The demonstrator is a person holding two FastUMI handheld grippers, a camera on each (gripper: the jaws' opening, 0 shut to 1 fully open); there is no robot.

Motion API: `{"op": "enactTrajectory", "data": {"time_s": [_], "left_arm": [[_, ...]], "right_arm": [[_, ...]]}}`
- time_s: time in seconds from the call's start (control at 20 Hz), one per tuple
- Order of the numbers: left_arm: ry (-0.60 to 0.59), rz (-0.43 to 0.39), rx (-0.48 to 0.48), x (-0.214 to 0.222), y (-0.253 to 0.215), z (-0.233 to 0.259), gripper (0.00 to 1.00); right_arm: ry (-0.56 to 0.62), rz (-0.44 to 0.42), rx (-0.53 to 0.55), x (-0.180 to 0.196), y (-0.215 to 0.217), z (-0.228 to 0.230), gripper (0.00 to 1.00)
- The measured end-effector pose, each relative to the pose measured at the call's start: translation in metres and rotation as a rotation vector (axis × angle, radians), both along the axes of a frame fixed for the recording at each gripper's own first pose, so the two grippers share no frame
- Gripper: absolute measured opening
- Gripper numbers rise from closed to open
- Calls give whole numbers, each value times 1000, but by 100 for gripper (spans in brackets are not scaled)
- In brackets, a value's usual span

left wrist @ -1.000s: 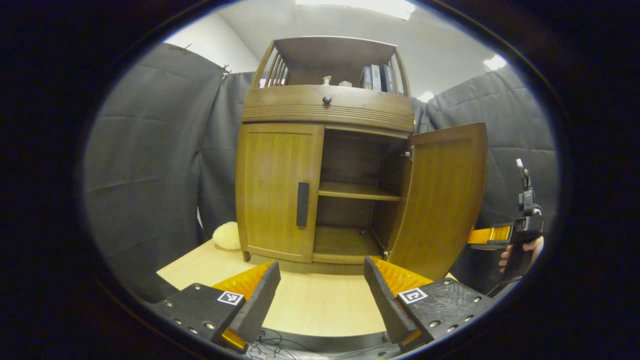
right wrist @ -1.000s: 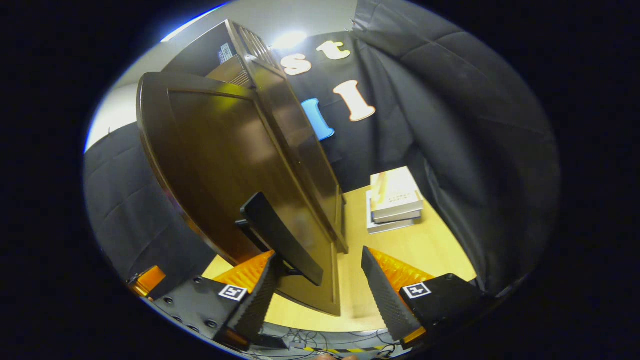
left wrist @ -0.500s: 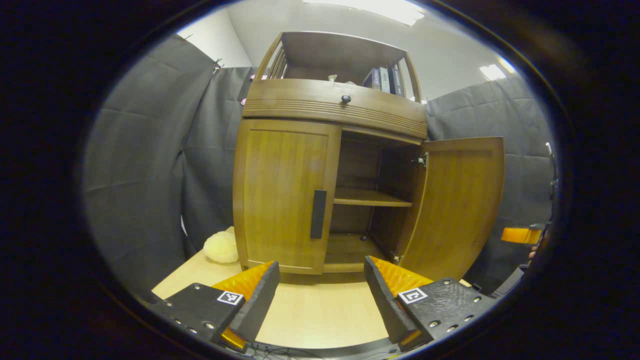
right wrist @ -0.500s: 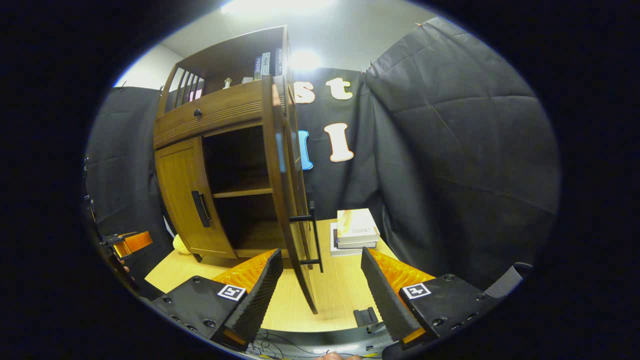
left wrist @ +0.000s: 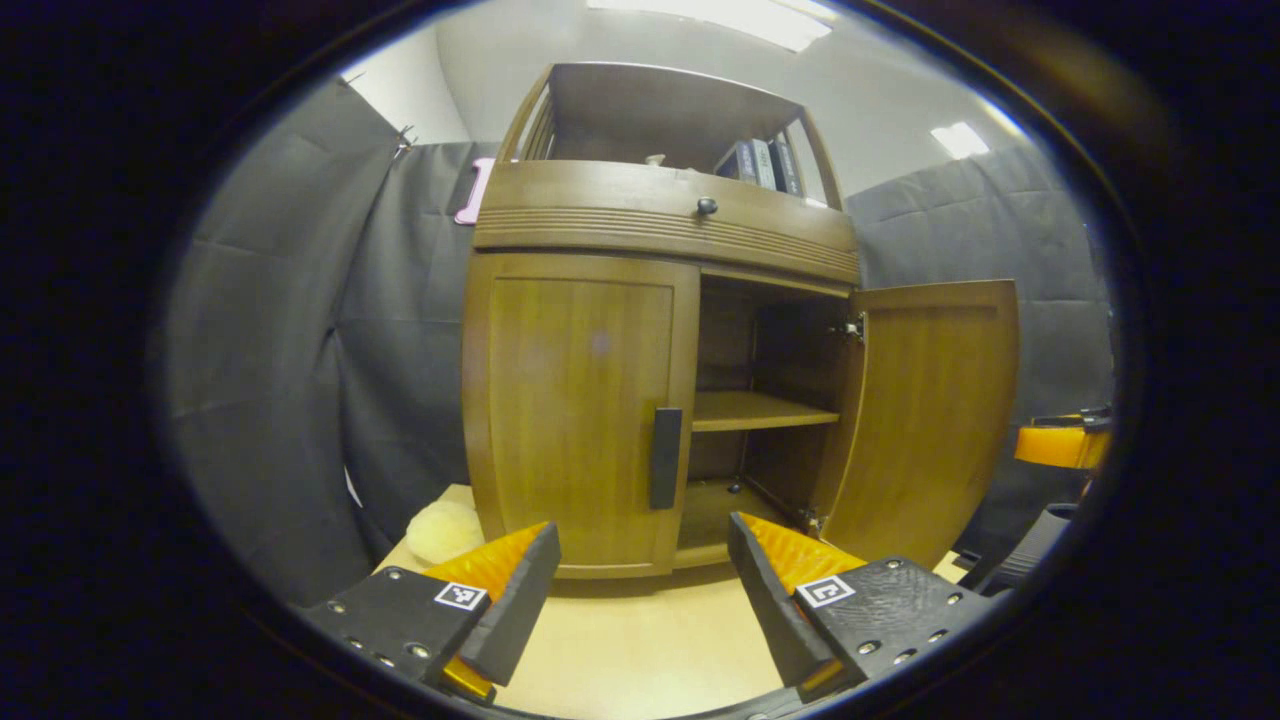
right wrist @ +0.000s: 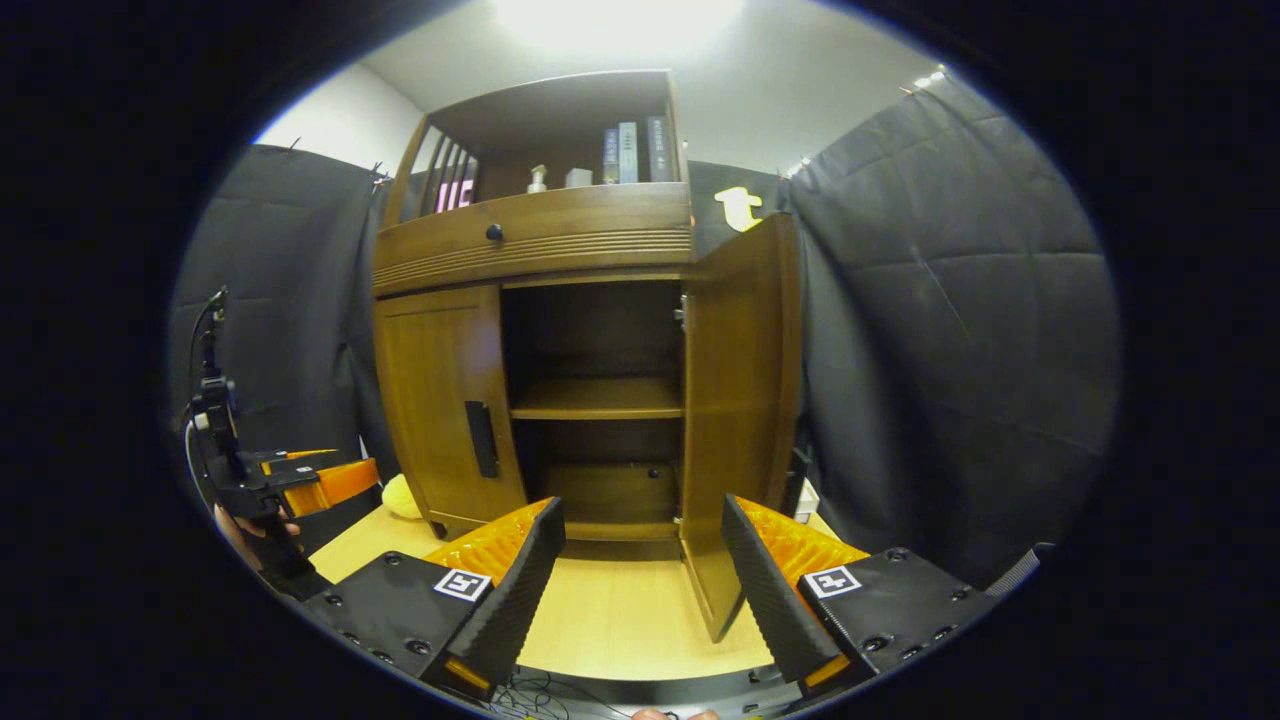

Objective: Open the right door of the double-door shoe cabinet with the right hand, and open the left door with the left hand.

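The wooden shoe cabinet (left wrist: 660, 220) (right wrist: 530, 240) stands on a light table. Its right door (left wrist: 930, 420) (right wrist: 740, 400) is swung wide open, showing an inner shelf (left wrist: 755, 408) (right wrist: 597, 397). The left door (left wrist: 575, 410) (right wrist: 435, 400) is closed, with a black vertical handle (left wrist: 665, 458) (right wrist: 480, 438) at its inner edge. My left gripper (left wrist: 640, 600) is open a short way in front of the left door, holding nothing; the right gripper view shows it (right wrist: 320, 480) held by a hand at the left. My right gripper (right wrist: 640, 590) is open and empty, facing the cabinet's open half; the left gripper view catches its orange finger (left wrist: 1060, 445) at the far right.
A pale fluffy object (left wrist: 440, 530) (right wrist: 400, 497) lies on the table left of the cabinet. Books (left wrist: 760, 165) (right wrist: 630, 150) stand on the cabinet's top shelf, above a drawer with a round knob (left wrist: 706, 206). Black cloth walls surround the booth.
My right gripper has let go of the right door's handle and pulled back to face the cabinet. My left gripper has moved closer to the left door.
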State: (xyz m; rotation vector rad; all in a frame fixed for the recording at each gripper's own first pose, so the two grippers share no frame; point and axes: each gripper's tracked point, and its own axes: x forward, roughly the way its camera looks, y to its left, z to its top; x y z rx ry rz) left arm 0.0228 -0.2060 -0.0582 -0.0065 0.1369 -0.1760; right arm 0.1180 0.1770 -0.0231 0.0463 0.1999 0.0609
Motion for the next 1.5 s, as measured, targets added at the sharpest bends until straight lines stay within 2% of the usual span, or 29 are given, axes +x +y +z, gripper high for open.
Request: {"op": "enactTrajectory", "data": {"time_s": [0.4,0.55,0.65,0.7,0.95,1.0,1.2,1.3,1.4,1.45,1.5], "left_arm": [[3,4,-12,38,-6,2,98],[6,2,17,52,-6,1,97],[13,11,32,61,-6,-2,97],[20,14,37,65,-6,-4,97],[74,-10,71,76,-11,-22,98],[86,-20,67,76,-14,-25,98],[80,-5,88,87,-16,-28,80],[79,20,89,91,-13,-29,71],[91,48,35,100,-17,-34,58],[91,71,-4,100,-19,-34,51],[85,94,-3,95,-20,-33,44]], "right_arm": [[-49,71,70,74,61,-9,93],[-44,92,44,97,67,-20,98],[-32,105,51,109,71,-24,98],[-28,112,57,115,70,-26,93],[8,143,74,143,76,-44,98],[15,151,77,146,78,-47,93],[19,154,65,158,75,-51,93],[26,152,61,162,75,-53,100],[31,157,54,171,73,-56,93],[29,159,52,175,72,-56,93],[30,156,52,176,72,-56,93]]}}
